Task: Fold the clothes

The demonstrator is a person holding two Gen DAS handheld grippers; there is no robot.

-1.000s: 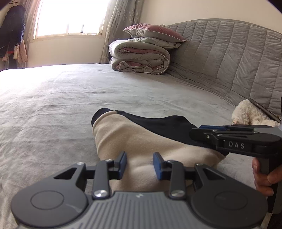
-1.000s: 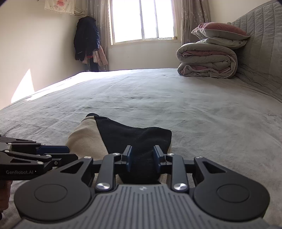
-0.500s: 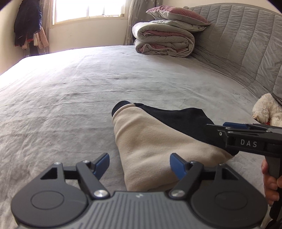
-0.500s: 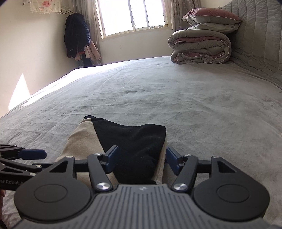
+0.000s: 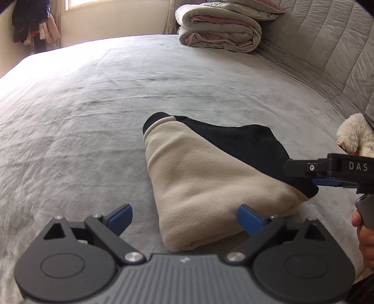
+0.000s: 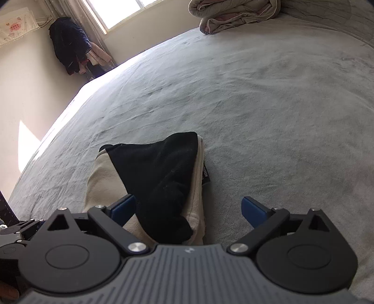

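The garment is seen folded into a compact bundle at lower centre on the bed. Both left tongs and right tongs are spread, nothing gripped; little folding seems left.

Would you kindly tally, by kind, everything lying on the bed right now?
Folded beige-and-black garment: 1
Rolled quilt: 1
Pillow on the quilt: 1
White plush toy: 1
Total: 4 on the bed. Both tools, left and right, are open and hold nothing.
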